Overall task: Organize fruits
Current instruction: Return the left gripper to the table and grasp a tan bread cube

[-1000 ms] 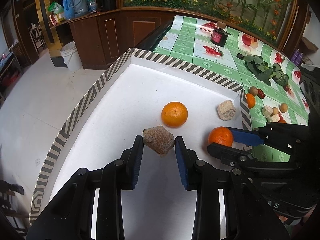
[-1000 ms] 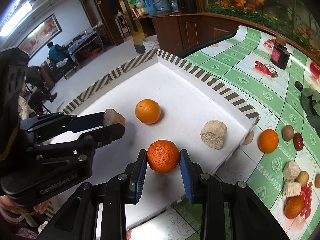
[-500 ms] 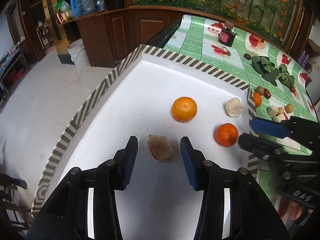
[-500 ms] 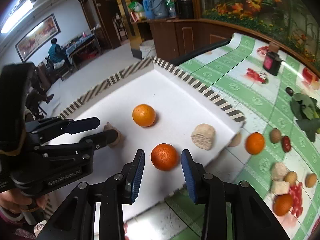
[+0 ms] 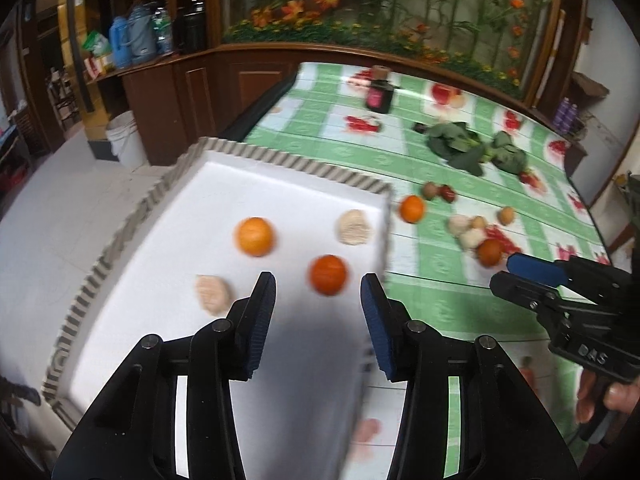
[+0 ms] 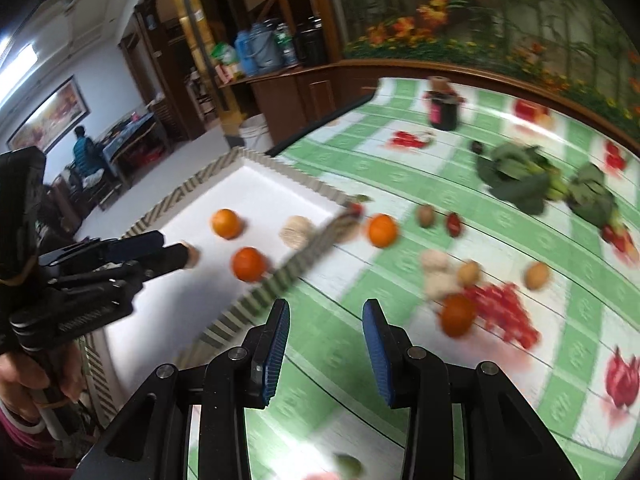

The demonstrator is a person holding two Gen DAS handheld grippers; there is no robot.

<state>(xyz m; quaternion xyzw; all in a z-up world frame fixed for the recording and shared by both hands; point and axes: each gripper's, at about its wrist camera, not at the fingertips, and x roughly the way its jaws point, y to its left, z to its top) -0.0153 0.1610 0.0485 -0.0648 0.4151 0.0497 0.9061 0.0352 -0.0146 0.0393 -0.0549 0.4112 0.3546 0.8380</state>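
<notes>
Fruit sits in two groups: on the white tray (image 5: pixel 304 184), centre-left in the left wrist view, lie two oranges (image 5: pixel 255 236) (image 5: pixel 329 274) and two pale chunks (image 5: pixel 354 227) (image 5: pixel 212 294), spread apart so that each has room for fingers on both sides; at centre right, loose on the green cloth (image 5: pixel 360 148), wait another orange (image 5: pixel 412 209), a darker one (image 5: pixel 489 251) and several small pale and brown pieces, seemingly the unsorted pile. The left gripper (image 5: pixel 318 312) hangs above the tray's near part, jaws apart and empty, the nearer orange showing in the gap but below it, untouched. The right gripper (image 6: pixel 326 342) hovers over the cloth just off the tray's striped rim (image 6: pixel 280 276), jaws likewise apart and bare, aimed toward the loose pile, likely for the next pick. The oranges are round, with no long axis to speak of; motion blur hides their stem ends. The chunks look stubby, though blur makes their facing hard to tell. Leafy greens (image 6: pixel 520 178) and a dark jar (image 6: pixel 443 109) stand upper right, clear of the work.
</notes>
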